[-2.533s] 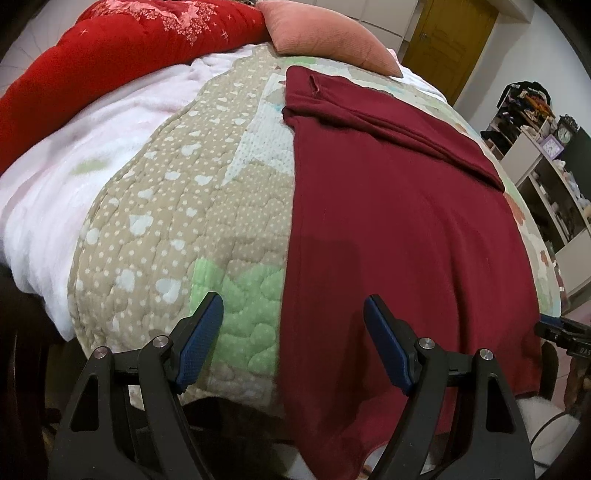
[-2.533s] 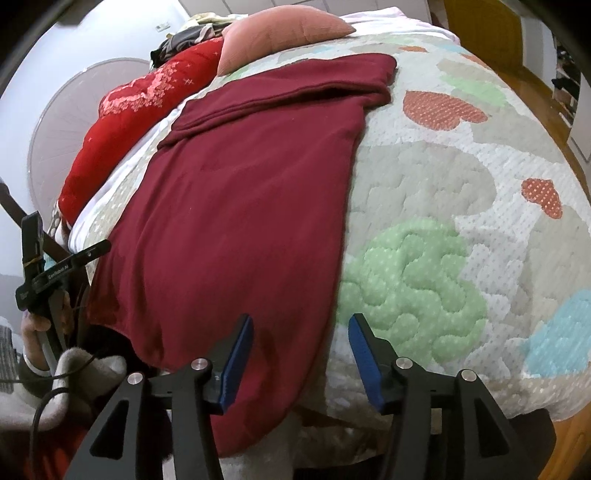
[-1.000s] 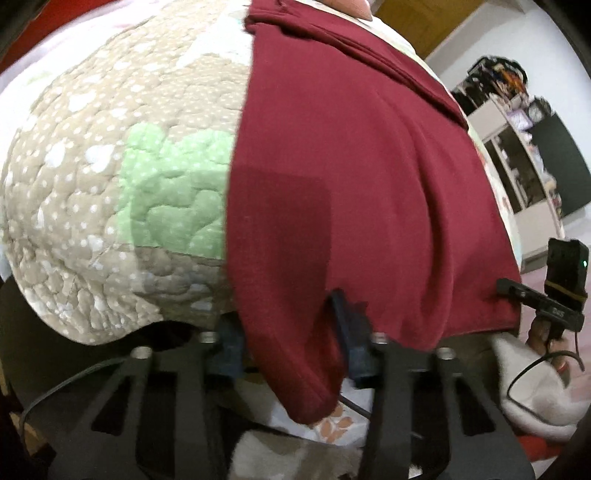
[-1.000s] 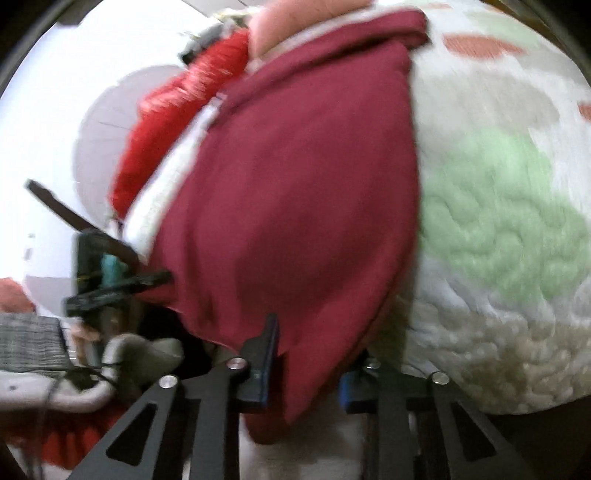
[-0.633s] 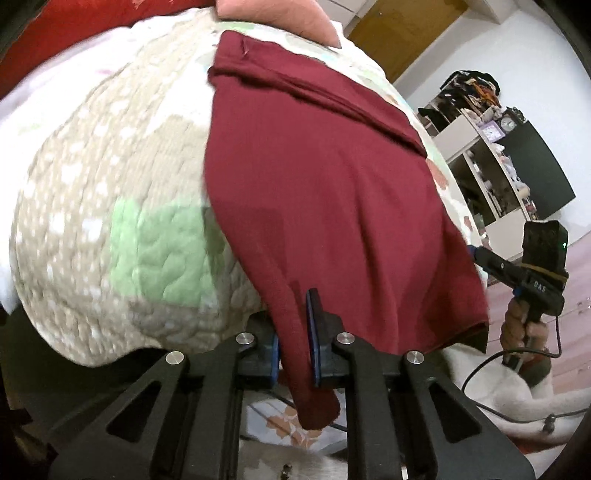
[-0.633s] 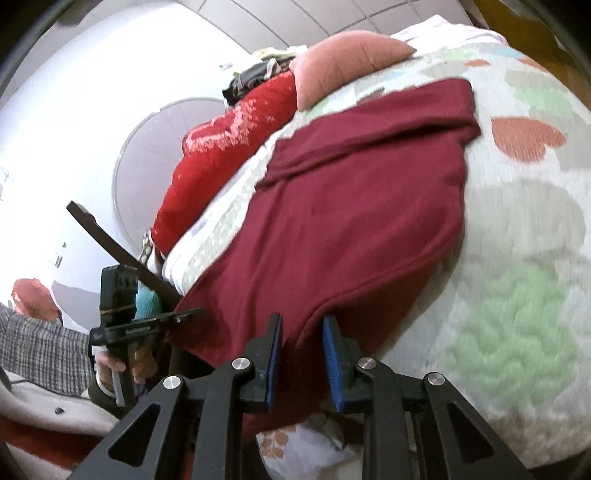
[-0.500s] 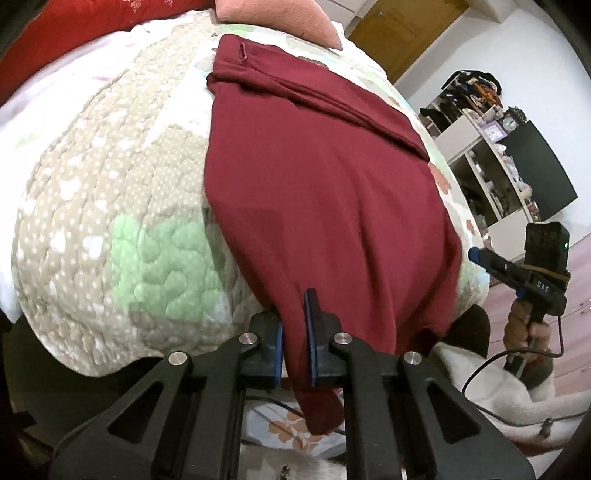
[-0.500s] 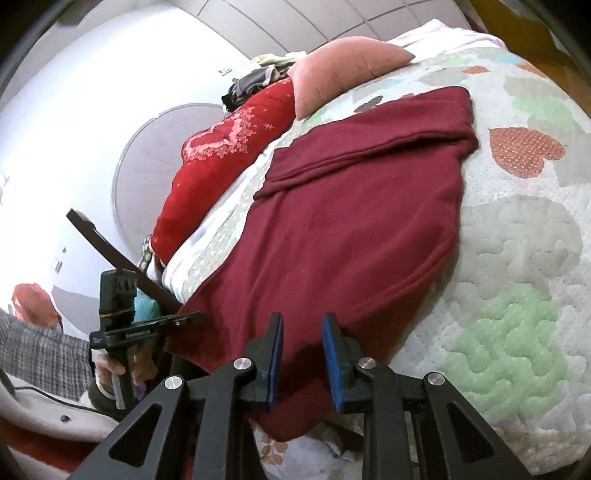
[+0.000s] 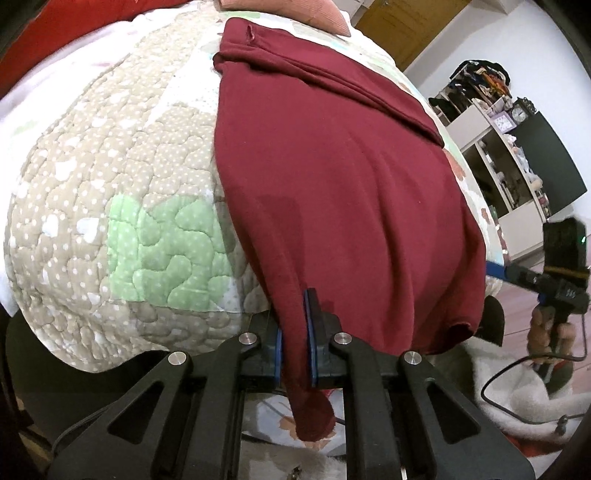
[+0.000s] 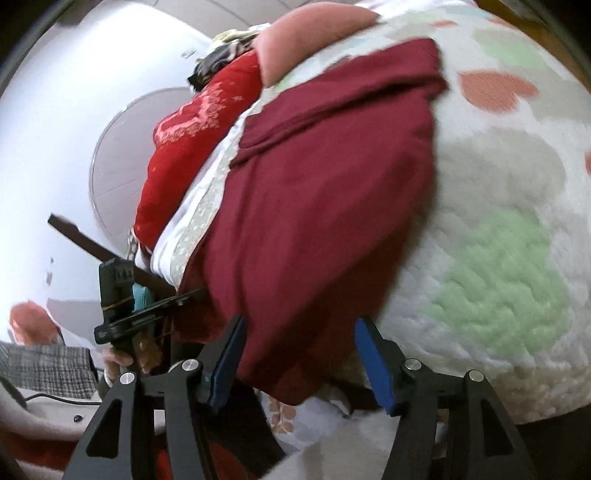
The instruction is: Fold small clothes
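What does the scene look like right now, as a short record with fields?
garment: maroon cloth spread on quilt, near edge hanging off
far end: already folded over
left gripper: shut on cloth's near left corner
right gripper: open, jaws either side of near right corner
behind: pink pillow, red blanket

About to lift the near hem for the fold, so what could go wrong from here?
1. Uneven lift: the left gripper is shut on the maroon garment, but the right gripper is open around its corner, so that side would probably sag.
2. The left grip takes only a narrow bunched strip near the corner; it may slip.
3. The hem hangs past the quilt edge and could slide off.
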Available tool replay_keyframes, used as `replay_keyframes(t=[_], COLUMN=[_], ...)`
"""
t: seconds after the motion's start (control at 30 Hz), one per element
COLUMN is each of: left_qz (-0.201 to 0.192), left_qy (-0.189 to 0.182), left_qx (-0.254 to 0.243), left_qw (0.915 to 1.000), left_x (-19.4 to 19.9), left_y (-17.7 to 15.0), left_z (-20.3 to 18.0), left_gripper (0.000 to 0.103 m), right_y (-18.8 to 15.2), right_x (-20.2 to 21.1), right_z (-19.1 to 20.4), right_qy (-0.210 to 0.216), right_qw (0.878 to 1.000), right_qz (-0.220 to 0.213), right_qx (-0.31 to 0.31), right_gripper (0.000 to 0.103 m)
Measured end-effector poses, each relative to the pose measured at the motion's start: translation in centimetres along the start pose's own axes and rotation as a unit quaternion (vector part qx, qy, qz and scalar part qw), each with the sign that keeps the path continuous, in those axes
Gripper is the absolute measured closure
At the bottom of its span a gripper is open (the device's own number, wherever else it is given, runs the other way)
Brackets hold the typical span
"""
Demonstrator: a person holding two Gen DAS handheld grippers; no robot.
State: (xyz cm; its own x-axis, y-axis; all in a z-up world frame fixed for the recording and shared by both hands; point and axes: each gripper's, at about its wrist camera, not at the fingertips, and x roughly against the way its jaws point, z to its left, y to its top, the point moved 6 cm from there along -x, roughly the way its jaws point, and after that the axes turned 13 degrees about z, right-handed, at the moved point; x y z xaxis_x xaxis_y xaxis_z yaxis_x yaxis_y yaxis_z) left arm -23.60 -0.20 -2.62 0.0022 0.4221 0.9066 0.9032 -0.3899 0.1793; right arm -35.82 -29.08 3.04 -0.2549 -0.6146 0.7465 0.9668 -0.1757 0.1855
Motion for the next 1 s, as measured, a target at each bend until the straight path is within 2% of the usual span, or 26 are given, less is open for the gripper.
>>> replay_keyframes(t=[0.1, 0.2, 0.27, 0.3, 0.37, 0.43, 0.47, 0.5, 0.6, 0.73, 0.87, 0.93, 0.97, 1.0], left_qz=[0.001, 0.001, -0.001, 0.0, -0.001, -0.002, -0.002, -0.002, -0.001, 0.008, 0.01, 0.011, 0.013, 0.015], left_qy=[0.007, 0.014, 0.015, 0.016, 0.016, 0.01, 0.005, -0.001, -0.014, -0.01, -0.015, -0.008, -0.001, 0.002], left_qx=[-0.003, -0.002, 0.004, 0.009, 0.018, 0.024, 0.024, 0.023, 0.018, 0.018, 0.022, 0.011, 0.003, 0.0], left_qw=[1.0, 0.9999, 0.9999, 0.9998, 0.9997, 0.9997, 0.9997, 0.9997, 0.9997, 0.9998, 0.9996, 0.9999, 0.9999, 0.9999], left_x=[-0.1, -0.1, 0.0, 0.0, 0.0, -0.1, -0.2, -0.3, -0.6, -1.2, -1.8, -2.0, -2.1, -2.1], left_y=[-0.6, -1.0, -1.2, -1.2, -1.2, -1.0, -1.0, -1.0, -1.0, -0.9, -1.0, -1.0, -1.0, -0.9], left_z=[0.1, 0.0, 0.5, 0.8, 1.2, 1.3, 1.2, 1.0, 0.3, 0.1, 0.2, 0.1, -0.1, -0.1], left_gripper=[0.094, 0.094, 0.093, 0.089, 0.081, 0.075, 0.069, 0.061, 0.048, 0.048, 0.048, 0.048, 0.062, 0.085], right_y=[0.7, 0.3, -0.3, -0.7, -1.1, -1.4, -1.5, -1.6, -1.6, -2.0, -2.0, -2.1, -2.3, -2.4], right_x=[-1.3, -3.6, -3.5, -3.0, -1.9, -0.7, -0.4, -0.2, -0.8, -2.5, -3.3, -3.6, -3.8, -4.3], right_z=[0.8, -1.3, -2.4, -3.1, -4.0, -4.5, -4.7, -4.7, -4.1, -4.4, -4.3, -4.4, -4.7, -4.8], right_qy=[-0.004, -0.066, -0.072, -0.066, -0.08, -0.094, -0.094, -0.087, -0.041, -0.035, -0.006, 0.009, 0.014, 0.022], right_qw=[1.0, 0.995, 0.994, 0.994, 0.992, 0.991, 0.991, 0.992, 0.995, 0.996, 0.996, 0.997, 0.996, 0.996], right_qz=[0.01, 0.06, 0.054, 0.046, 0.036, 0.024, 0.02, 0.019, 0.028, 0.041, 0.035, 0.039, 0.045, 0.053], right_qx=[-0.008, -0.054, -0.067, -0.076, -0.086, -0.089, -0.093, -0.095, -0.089, -0.075, -0.076, -0.071, -0.069, -0.069], right_gripper=[0.041, 0.041, 0.043, 0.046, 0.049, 0.049, 0.049, 0.049, 0.049, 0.049, 0.049, 0.058, 0.066, 0.074])
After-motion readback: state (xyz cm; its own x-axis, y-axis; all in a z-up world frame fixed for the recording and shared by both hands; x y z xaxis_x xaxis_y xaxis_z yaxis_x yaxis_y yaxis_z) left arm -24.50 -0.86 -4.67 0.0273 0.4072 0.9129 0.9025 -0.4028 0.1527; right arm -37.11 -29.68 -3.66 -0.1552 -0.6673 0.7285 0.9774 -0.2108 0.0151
